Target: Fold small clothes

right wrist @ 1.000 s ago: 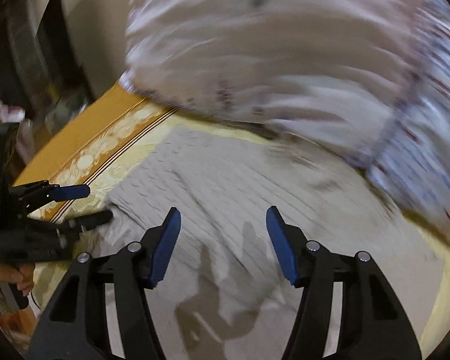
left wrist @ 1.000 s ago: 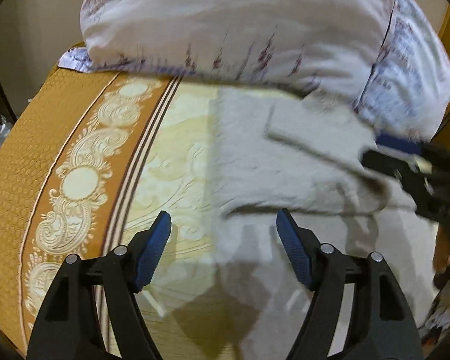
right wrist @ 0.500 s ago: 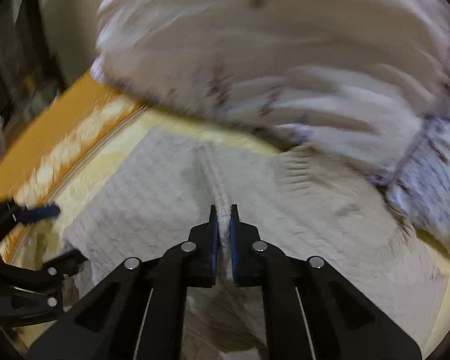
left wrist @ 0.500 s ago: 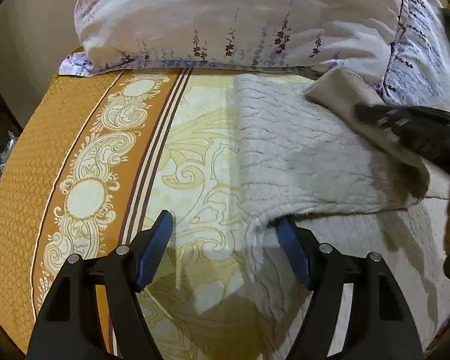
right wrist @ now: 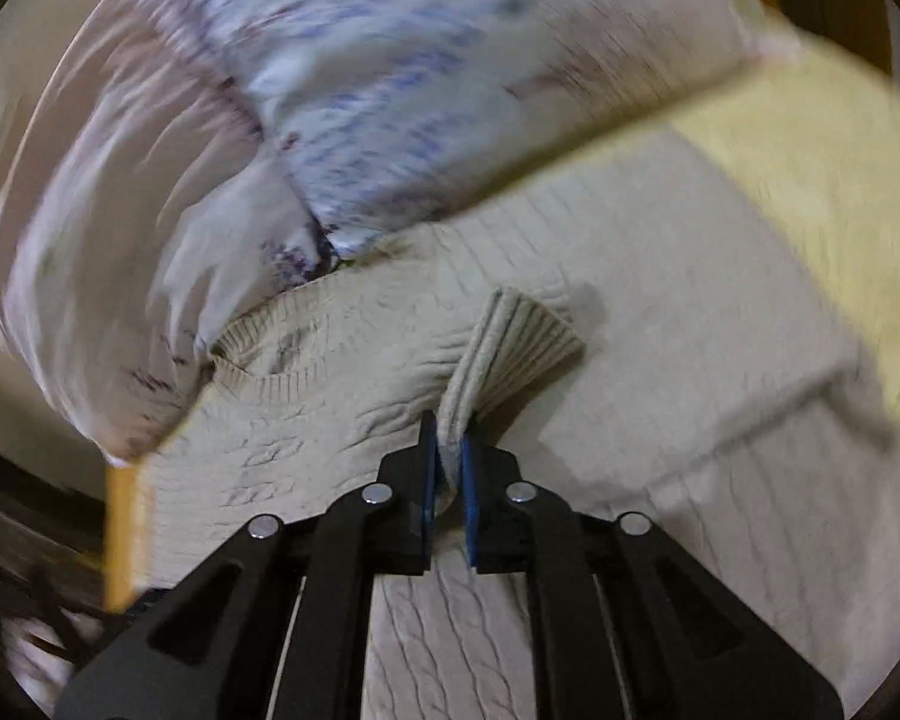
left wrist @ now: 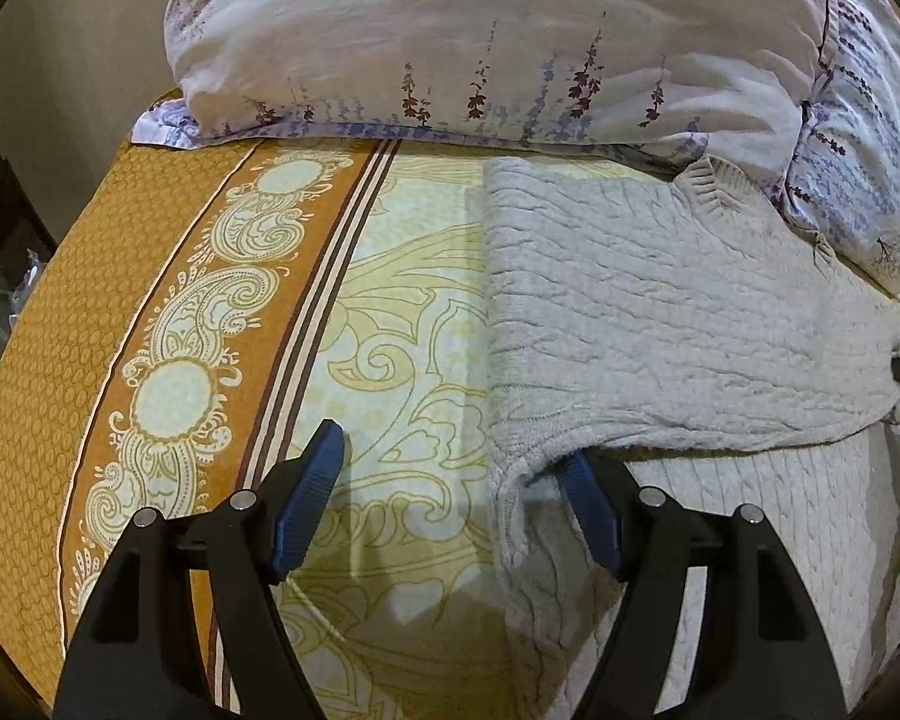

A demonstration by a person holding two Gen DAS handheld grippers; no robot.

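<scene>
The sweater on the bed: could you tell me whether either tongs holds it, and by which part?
The right tongs pinch the grey knit sweater by its ribbed sleeve cuff, jaws easing open. The left tongs hold nothing.

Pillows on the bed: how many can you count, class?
2: a white floral pillow behind the sweater, and a blue-patterned pillow at its right. Others may lie outside the frame.

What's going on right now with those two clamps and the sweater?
Right gripper pinching the ribbed cuff, jaws easing open. Left gripper open at the sweater edge. Pillow crowds its collar.
</scene>
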